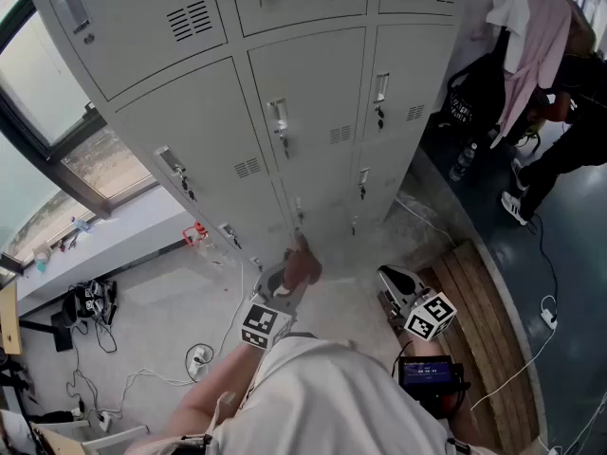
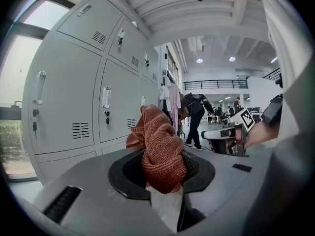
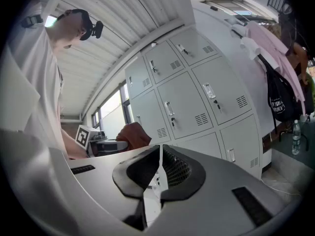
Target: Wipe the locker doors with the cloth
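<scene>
A bank of grey metal lockers [image 1: 285, 102] fills the upper head view, with handles, keys and vent slots on each door. My left gripper [image 1: 289, 278] is shut on a bunched rust-red cloth [image 2: 160, 149], whose tip [image 1: 302, 262] points at the lowest locker doors without clearly touching them. The cloth also shows in the right gripper view [image 3: 133, 134]. My right gripper [image 1: 396, 282] hangs beside it to the right, jaws shut with nothing between them [image 3: 158, 173]. The lockers [image 2: 93, 97] stand to the left in the left gripper view and ahead [image 3: 197, 102] in the right gripper view.
A wooden pallet [image 1: 484, 330] lies on the floor at the right. Cables and a power strip [image 1: 199, 358] trail across the concrete. Clothes and a black bag [image 1: 522, 36] hang right of the lockers, where a person [image 1: 560, 150] stands. A window [image 1: 47, 131] is at left.
</scene>
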